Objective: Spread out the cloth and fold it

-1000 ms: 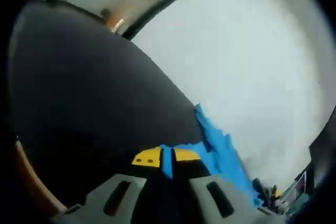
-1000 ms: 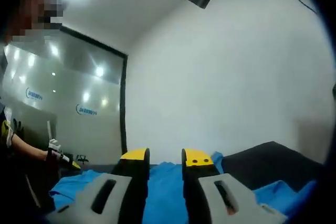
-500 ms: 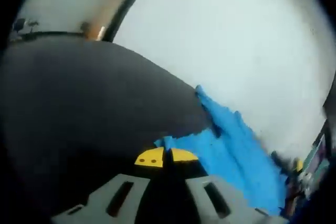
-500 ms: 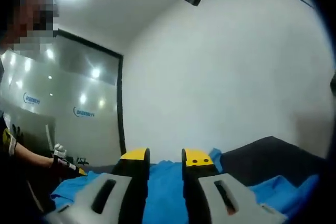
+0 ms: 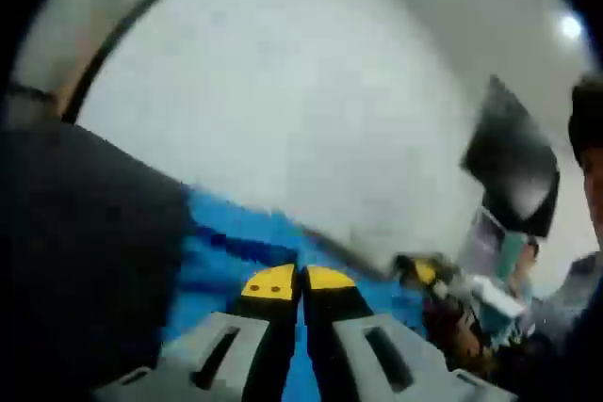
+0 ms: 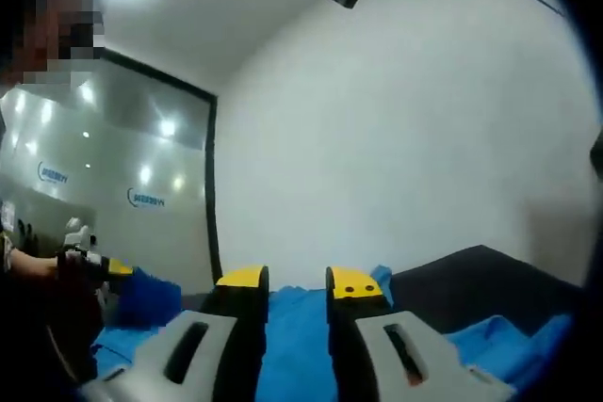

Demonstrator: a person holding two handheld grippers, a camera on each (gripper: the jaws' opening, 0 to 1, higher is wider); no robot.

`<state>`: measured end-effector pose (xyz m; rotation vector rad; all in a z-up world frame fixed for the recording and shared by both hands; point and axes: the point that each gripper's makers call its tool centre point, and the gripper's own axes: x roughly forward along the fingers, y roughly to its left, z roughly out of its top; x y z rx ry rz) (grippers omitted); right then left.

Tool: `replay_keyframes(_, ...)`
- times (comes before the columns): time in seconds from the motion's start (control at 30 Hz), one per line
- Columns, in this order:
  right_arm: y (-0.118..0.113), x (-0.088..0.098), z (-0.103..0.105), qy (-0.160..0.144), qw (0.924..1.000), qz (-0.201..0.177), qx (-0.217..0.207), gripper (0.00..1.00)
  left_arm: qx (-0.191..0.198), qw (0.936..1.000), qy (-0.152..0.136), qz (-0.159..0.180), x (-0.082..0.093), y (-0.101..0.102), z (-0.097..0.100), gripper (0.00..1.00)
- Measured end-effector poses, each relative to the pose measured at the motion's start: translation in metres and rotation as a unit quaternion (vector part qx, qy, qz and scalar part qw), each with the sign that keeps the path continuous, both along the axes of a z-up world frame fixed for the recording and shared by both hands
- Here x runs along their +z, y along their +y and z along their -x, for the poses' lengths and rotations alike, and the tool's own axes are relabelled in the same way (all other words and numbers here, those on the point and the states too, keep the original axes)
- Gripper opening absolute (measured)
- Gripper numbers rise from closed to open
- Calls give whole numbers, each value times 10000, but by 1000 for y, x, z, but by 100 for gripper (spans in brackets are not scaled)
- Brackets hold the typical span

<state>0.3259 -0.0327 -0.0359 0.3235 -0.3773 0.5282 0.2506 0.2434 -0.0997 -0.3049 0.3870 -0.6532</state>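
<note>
The cloth (image 6: 301, 327) is a single blue piece, and I count no second one. In the right gripper view it spreads across the lower part of the picture from about 8 o'clock to 4 o'clock, its long axis running side to side across the jaws, lying over a dark table (image 6: 471, 284). In the left gripper view the same cloth (image 5: 226, 242) shows as a blurred blue band from 9 o'clock toward 4 o'clock, its long axis tilted down to the right, next to the dark table (image 5: 85, 251) at 8 o'clock.

I count two grippers. My right gripper (image 6: 294, 280) has its two yellow-tipped jaws standing apart, with blue fabric filling the gap between them; I cannot tell whether they pinch it. My left gripper (image 5: 300, 280) has its two yellow tips drawn nearly together, and a thin strip of blue runs down between them, so it reads as closed on the cloth.

In the right gripper view, at 8 o'clock, the left gripper (image 6: 94, 265) appears with a bunched corner of the cloth at its tip. In the left gripper view, at 4 o'clock, the right gripper (image 5: 443, 280) appears, blurred.
</note>
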Motion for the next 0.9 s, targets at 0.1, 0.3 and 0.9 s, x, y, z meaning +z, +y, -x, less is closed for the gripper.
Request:
replay_keyframes(0.1, 1, 0, -1, 21, 10000, -17, 27, 21, -344, 9924, 579, -1027, -71, -10, 9, 7)
replay_keyframes(0.3, 3, 1, 1, -15, 10000, 22, 37, 21, -408, 9977, -46, -546, -16, -10, 2, 23)
replay_keyframes(0.9, 2, 4, 3, -85, 9999, -57, 66, 21, 655, 9487, 62, -3092, -54, 13, -125, 4)
